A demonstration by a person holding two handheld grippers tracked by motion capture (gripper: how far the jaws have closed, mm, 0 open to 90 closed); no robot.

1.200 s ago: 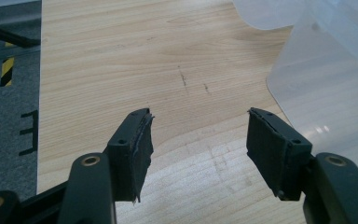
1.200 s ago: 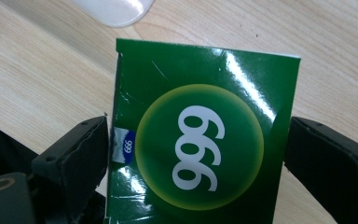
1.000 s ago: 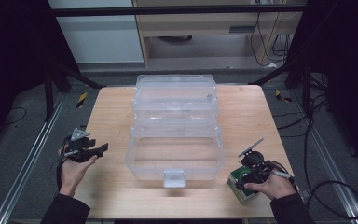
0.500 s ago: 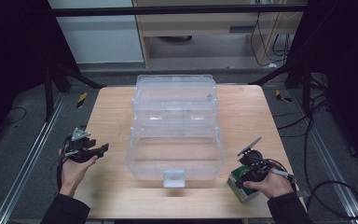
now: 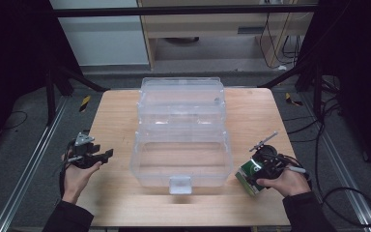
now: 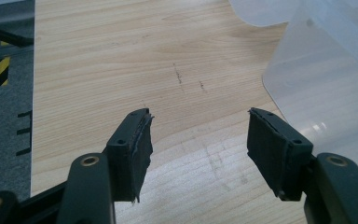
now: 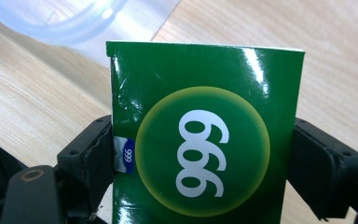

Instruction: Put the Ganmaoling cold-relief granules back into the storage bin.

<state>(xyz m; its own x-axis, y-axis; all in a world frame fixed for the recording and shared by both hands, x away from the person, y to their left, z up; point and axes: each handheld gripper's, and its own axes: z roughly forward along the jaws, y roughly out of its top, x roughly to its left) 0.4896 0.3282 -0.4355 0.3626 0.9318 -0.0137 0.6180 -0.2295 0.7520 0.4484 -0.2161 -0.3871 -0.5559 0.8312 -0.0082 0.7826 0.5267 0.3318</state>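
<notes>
A green box [image 5: 245, 173] printed with white "999" [image 7: 205, 154] sits between the jaws of my right gripper [image 5: 251, 180], right of the clear bin's front corner. Those jaws have just been closing, and both pads now press the box's sides [image 7: 205, 140]. The box hangs slightly above the wooden table. My left gripper [image 5: 107, 154] is held by a hand near the table's left edge and points toward the bin. It stands open [image 6: 198, 135] with bare wood between the pads.
A large clear plastic bin [image 5: 140, 159] stands mid-table with its lid folded back behind it [image 5: 181, 89] and a front latch [image 5: 179, 184]. Its wall appears in the left gripper view [image 6: 326, 84] and its edge in the right gripper view [image 7: 74, 18]. Dark floor surrounds the table [image 5: 116, 121].
My right gripper has risen a little with the green box in it. The left hand has kept still.
</notes>
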